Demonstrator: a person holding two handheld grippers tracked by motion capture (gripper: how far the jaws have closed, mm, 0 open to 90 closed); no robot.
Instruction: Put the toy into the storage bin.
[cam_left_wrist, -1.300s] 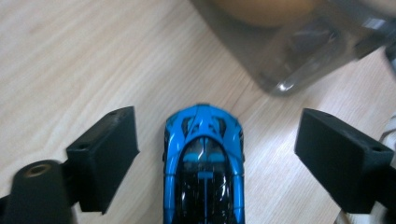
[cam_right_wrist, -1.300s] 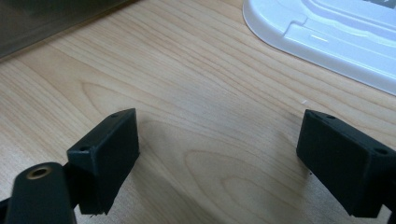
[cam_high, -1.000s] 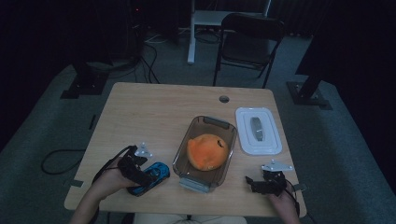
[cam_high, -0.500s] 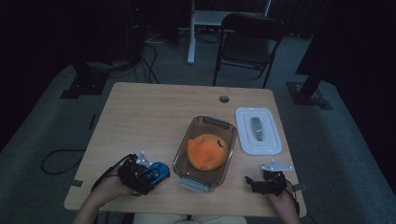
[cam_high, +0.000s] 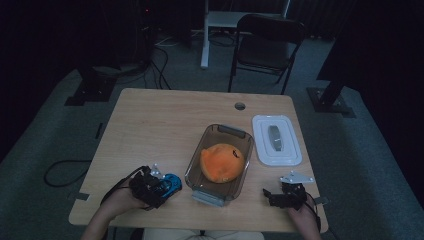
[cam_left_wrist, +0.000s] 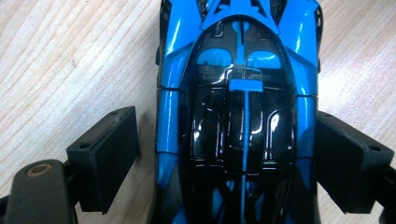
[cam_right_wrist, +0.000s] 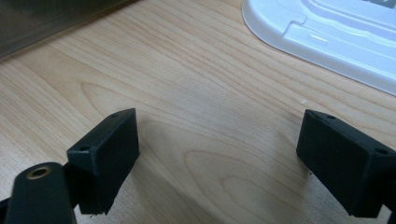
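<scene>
The blue toy car (cam_left_wrist: 238, 116) sits on the near left of the table (cam_high: 165, 125), and I've got my left gripper (cam_left_wrist: 229, 154) straddling it, jaws just closing in, left pad not touching yet, so I centre up and squeeze evenly across the body.

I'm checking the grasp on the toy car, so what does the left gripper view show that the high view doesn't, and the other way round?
Left gripper view alone: the gap between the left pad and the blue toy car's side; the right pad seems to touch it. High view alone: the clear container holding an orange thing, the white lid, the right tool. Both: car, left tool, wooden table.
</scene>
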